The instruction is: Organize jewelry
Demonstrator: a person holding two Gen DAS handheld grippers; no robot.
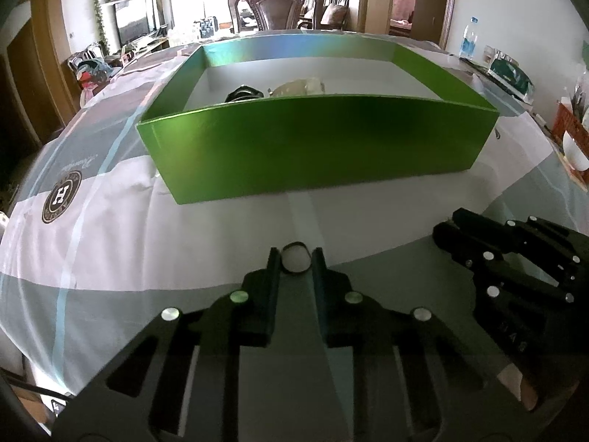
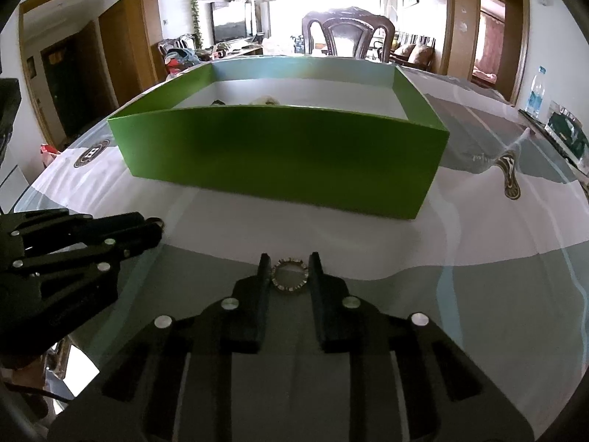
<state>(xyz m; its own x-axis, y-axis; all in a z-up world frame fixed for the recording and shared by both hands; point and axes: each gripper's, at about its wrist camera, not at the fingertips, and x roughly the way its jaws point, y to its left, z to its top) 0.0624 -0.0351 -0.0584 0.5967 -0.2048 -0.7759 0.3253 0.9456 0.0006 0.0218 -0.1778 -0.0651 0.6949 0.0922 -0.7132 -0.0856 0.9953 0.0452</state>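
Observation:
A green open box [image 1: 316, 143] stands on the cloth-covered table ahead of both grippers; a dark piece [image 1: 243, 94] and a pale piece [image 1: 300, 86] of jewelry lie inside. My left gripper [image 1: 295, 258] is shut on a dark plain ring [image 1: 295, 259], low over the cloth. In the right wrist view my right gripper [image 2: 289, 269] is shut on a gold ring with a notched rim [image 2: 289, 274]. The green box [image 2: 279, 162] fills the middle there. Each gripper shows at the edge of the other's view: the right gripper [image 1: 447, 234], the left gripper [image 2: 154, 226].
The tablecloth [image 1: 110, 221] is white and grey with round logos. A carved wooden chair [image 1: 276, 7] stands behind the table. At the right edge are a water bottle [image 1: 470, 42], a green tissue box [image 1: 510, 73] and an orange basket [image 1: 568, 121].

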